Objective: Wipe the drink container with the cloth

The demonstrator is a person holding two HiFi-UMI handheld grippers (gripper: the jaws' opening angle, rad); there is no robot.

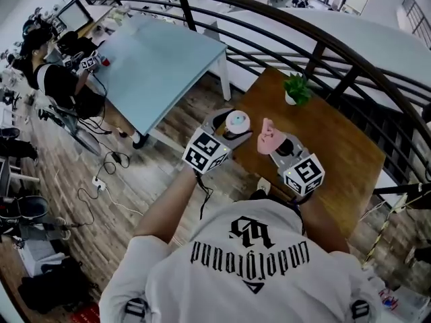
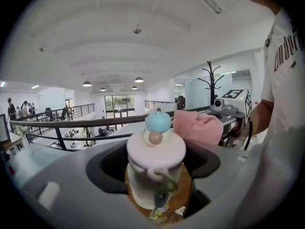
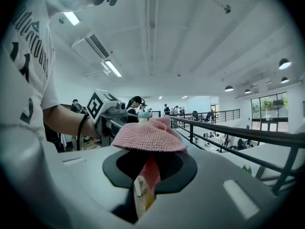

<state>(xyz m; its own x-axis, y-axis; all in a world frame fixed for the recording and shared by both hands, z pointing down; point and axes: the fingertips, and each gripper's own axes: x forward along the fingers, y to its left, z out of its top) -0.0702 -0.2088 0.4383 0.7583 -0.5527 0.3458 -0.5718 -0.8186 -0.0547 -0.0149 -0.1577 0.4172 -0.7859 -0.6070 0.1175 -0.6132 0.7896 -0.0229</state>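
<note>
Left gripper (image 2: 155,178) clenched on bottle (image 2: 143,187); right gripper (image 3: 145,187) grasping pink cloth (image 3: 148,136), just beside lid (image 2: 156,149). Pickups done; wiping apparently yet to do.

The clear drink container (image 2: 156,156) with pale pink lid and blue knob is held upright; the bunched pink knitted cloth (image 3: 148,136) is just beside it.

Open-plan office on a mezzanine, black railing (image 2: 82,122) along the far edge, pale blue table (image 1: 155,66) far left, monitor (image 1: 74,15), seated person (image 1: 57,79), wood floor (image 1: 161,180).
</note>
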